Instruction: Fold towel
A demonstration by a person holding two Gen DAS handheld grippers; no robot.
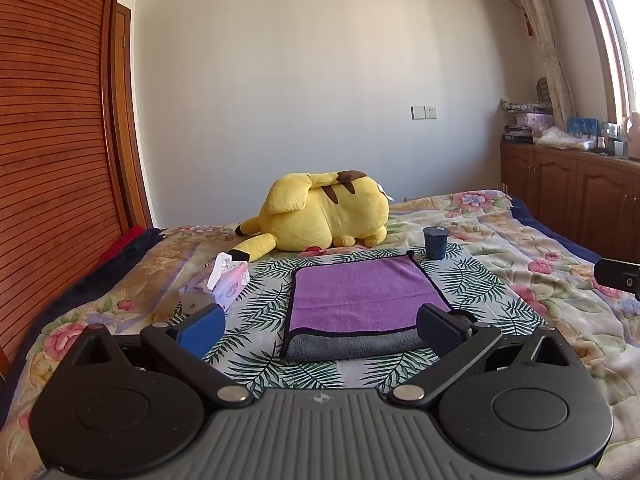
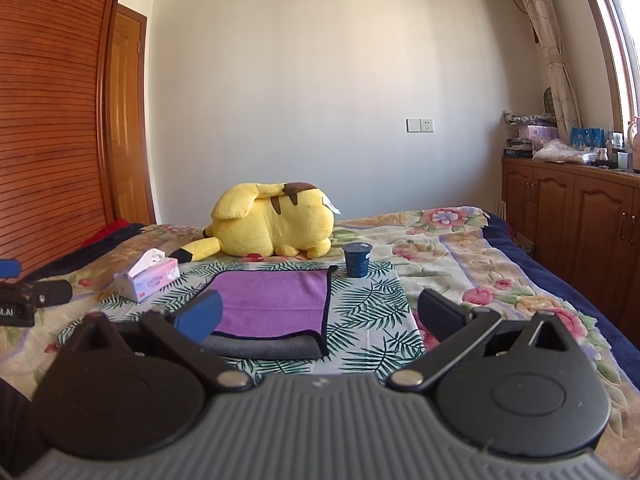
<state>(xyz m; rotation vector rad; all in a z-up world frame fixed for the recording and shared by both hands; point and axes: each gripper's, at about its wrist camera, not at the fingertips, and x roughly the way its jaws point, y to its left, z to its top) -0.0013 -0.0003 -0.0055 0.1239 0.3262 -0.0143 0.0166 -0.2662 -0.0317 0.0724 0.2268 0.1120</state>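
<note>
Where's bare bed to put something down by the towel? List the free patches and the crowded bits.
Free: the leaf cloth right of the towel, in front of the cup, and the floral blanket beyond it. Also the strip in front of the towel's fold. Crowded: behind the towel, where the plush and cup sit, and the left side by the tissue box.

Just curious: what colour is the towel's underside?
Grey, under the purple top of the towel; clearest in the left wrist view.

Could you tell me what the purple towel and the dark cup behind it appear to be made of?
The purple towel looks like soft microfibre or terry: matte, fuzzy pile, grey underside, dark stitched edging. The dark cup seems to be rigid plastic with a slight sheen and a peel-off film or foil lid, though that is uncertain.
</note>
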